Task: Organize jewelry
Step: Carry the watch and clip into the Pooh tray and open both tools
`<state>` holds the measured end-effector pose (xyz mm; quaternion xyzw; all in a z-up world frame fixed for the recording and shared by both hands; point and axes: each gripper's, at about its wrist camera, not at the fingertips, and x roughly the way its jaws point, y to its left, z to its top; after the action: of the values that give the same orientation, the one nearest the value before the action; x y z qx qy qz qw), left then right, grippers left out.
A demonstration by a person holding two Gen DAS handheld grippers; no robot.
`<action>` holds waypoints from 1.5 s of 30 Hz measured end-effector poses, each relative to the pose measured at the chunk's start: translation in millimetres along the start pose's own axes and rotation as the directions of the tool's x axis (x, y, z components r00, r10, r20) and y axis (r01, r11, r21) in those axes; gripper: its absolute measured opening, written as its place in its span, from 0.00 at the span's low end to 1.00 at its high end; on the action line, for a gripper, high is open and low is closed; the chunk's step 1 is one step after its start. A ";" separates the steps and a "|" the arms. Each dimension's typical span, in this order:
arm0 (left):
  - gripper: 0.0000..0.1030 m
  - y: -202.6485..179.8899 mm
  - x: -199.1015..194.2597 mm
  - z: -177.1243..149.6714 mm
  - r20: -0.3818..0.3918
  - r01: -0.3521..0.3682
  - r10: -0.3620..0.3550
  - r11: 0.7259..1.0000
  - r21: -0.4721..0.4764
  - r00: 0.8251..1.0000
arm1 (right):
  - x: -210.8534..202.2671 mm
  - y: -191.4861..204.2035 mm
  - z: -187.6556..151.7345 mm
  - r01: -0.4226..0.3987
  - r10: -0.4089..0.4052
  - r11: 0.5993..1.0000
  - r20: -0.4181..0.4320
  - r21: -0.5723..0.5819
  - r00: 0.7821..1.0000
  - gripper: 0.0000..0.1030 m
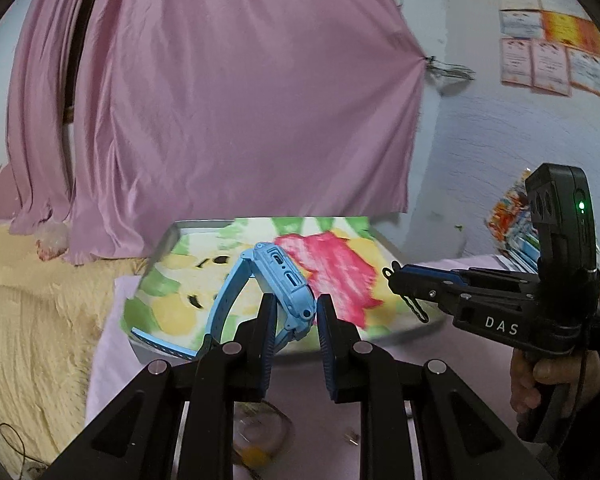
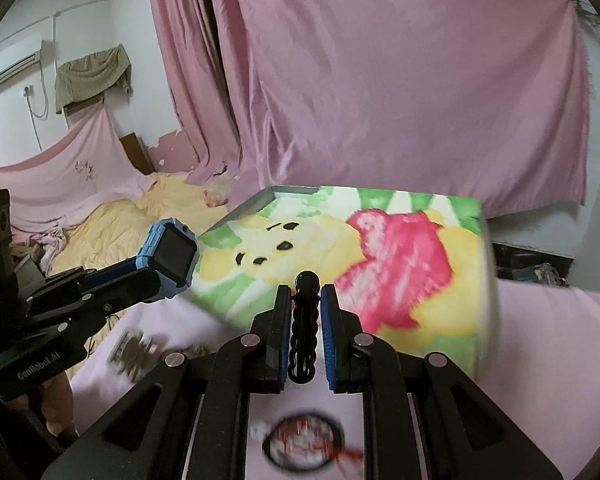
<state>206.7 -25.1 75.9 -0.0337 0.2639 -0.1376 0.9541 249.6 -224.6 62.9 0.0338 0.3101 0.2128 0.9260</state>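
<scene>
The left claw (image 1: 296, 316) is closed on a blue watch (image 1: 284, 284) at lower centre of its frame, the strap (image 1: 220, 312) trailing down-left. The right claw (image 2: 305, 304) pinches a black chain (image 2: 303, 332) that runs lengthwise between its pads. Both loads hang before the tray (image 2: 256, 202), which lies straight ahead in mid-frame; neither claw looks clearly nearer.

Both claws: black angular link frames, round silver pivot pins, ribbed blue pads on inner finger faces. Right claw (image 1: 392, 276) body marked "DAS" in white; camera block above it with green LED lit. Left claw (image 2: 168, 264) body marked "GenRobot.AI". Thin black cable along right grip.
</scene>
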 end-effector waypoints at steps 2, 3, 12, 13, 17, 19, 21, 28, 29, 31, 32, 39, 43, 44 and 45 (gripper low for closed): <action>0.18 13.6 11.1 6.7 -0.019 -0.005 0.005 1.000 -0.021 1.000 | 17.5 1.2 7.1 -0.011 0.011 1.000 -0.026 0.003 1.000 0.13; 0.18 17.6 15.7 8.4 -0.030 -0.004 0.003 1.000 -0.026 1.000 | 25.0 3.1 7.9 -0.012 0.012 1.000 -0.036 0.001 0.999 0.13; 0.19 36.9 63.5 12.6 -0.163 -0.016 0.012 1.000 -0.025 0.987 | 91.2 1.0 6.0 -0.003 0.007 1.000 -0.178 0.024 0.984 0.13; 0.19 38.0 68.3 11.3 -0.182 -0.020 0.015 1.000 -0.024 0.983 | 96.1 -0.2 3.7 0.000 0.006 1.000 -0.196 0.030 0.981 0.13; 0.19 42.2 84.1 5.5 -0.242 -0.030 0.021 0.999 -0.032 0.970 | 107.0 -4.2 -1.7 0.010 -0.001 0.999 -0.235 0.038 0.972 0.13; 0.19 43.0 89.8 1.6 -0.263 -0.025 0.014 0.999 -0.040 0.965 | 111.4 -6.8 -3.3 0.012 -0.001 0.999 -0.249 0.044 0.969 0.13; 0.19 43.0 93.5 -0.7 -0.275 -0.025 0.014 0.999 -0.036 0.961 | 115.5 -7.5 -5.5 0.017 -0.004 0.999 -0.261 0.046 0.965 0.13; 0.19 42.6 97.4 -2.4 -0.315 -0.023 0.010 0.999 -0.037 0.949 | 120.2 -10.3 -7.3 0.021 -0.005 0.998 -0.275 0.055 0.961 0.13; 0.19 42.0 97.6 -2.8 -0.321 -0.021 0.008 0.999 -0.037 0.947 | 120.1 -10.2 -7.5 0.025 -0.010 0.998 -0.277 0.054 0.961 0.14; 0.19 43.1 98.9 -2.2 -0.317 -0.026 0.014 0.999 -0.034 0.948 | 116.8 -11.1 -7.6 0.035 -0.019 0.998 -0.273 0.055 0.962 0.23; 0.20 43.7 98.5 -2.1 -0.317 -0.028 0.016 0.999 -0.034 0.948 | 114.6 -11.4 -8.0 0.039 -0.023 0.998 -0.266 0.058 0.964 0.33; 0.53 49.5 86.4 -1.9 -0.278 -0.045 0.022 0.996 -0.079 0.960 | 85.5 -13.5 -6.4 0.074 -0.062 0.995 -0.172 0.069 0.983 0.40; 0.66 47.7 68.1 -1.6 -0.219 -0.060 0.039 0.994 -0.090 0.975 | 58.2 -15.0 -8.1 0.096 -0.088 0.991 -0.088 0.089 0.992 0.46; 0.74 46.0 61.0 -2.2 -0.191 -0.066 0.047 0.994 -0.092 0.980 | 51.1 -15.8 -9.1 0.105 -0.099 0.990 -0.068 0.094 0.993 0.54; 0.78 44.6 54.1 -2.8 -0.165 -0.072 0.057 0.993 -0.091 0.985 | 42.0 -16.0 -10.6 0.111 -0.108 0.988 -0.037 0.104 0.993 0.60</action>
<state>260.7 2.6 40.7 -0.0599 0.3481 -0.0960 0.9306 279.5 -222.5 27.7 0.0623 0.3367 0.1454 0.9282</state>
